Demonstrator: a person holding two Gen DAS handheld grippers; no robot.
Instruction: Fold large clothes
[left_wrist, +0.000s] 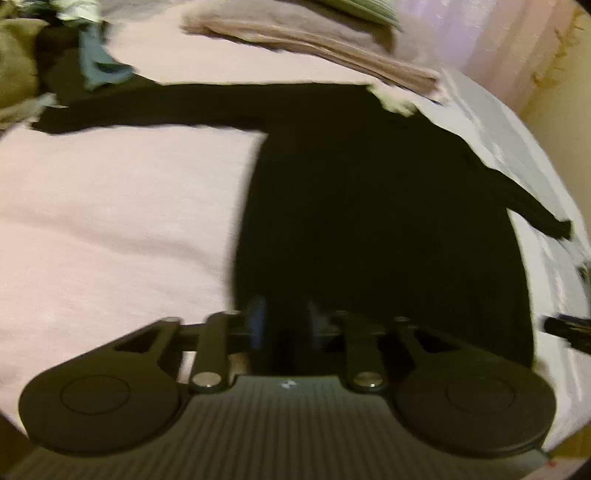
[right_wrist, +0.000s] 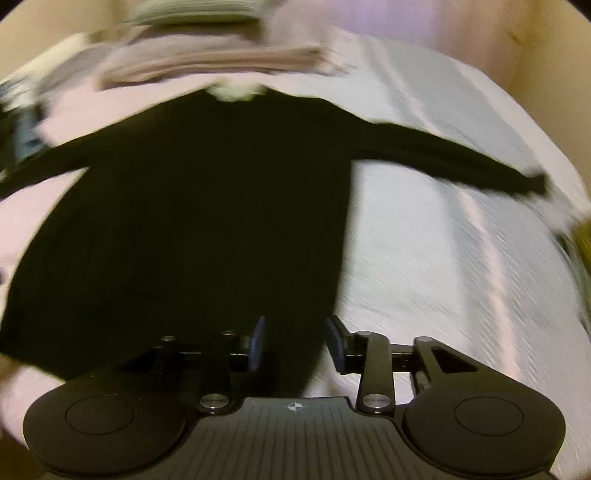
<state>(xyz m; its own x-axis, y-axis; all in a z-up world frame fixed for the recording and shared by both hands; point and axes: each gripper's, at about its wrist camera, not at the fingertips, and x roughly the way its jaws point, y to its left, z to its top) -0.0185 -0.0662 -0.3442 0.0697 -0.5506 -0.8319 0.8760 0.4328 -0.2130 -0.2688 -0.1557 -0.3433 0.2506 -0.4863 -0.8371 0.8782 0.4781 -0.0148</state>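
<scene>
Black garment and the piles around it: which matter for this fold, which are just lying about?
For the fold:
black long-sleeved garment, spread flat, sleeves out
left tongs and right tongs, at its hem

Lying about:
folded pink blanket
blue-grey cloth
olive cloth

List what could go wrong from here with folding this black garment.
1. The black garment lies spread, sleeves out; both grippers, left and right, stand open at the hem, so a shallow pinch might catch only one layer.
2. The left sleeve ends beside loose clothes; folding it in may drag them.
3. The right sleeve reaches toward the bed's edge and may slip off.
</scene>
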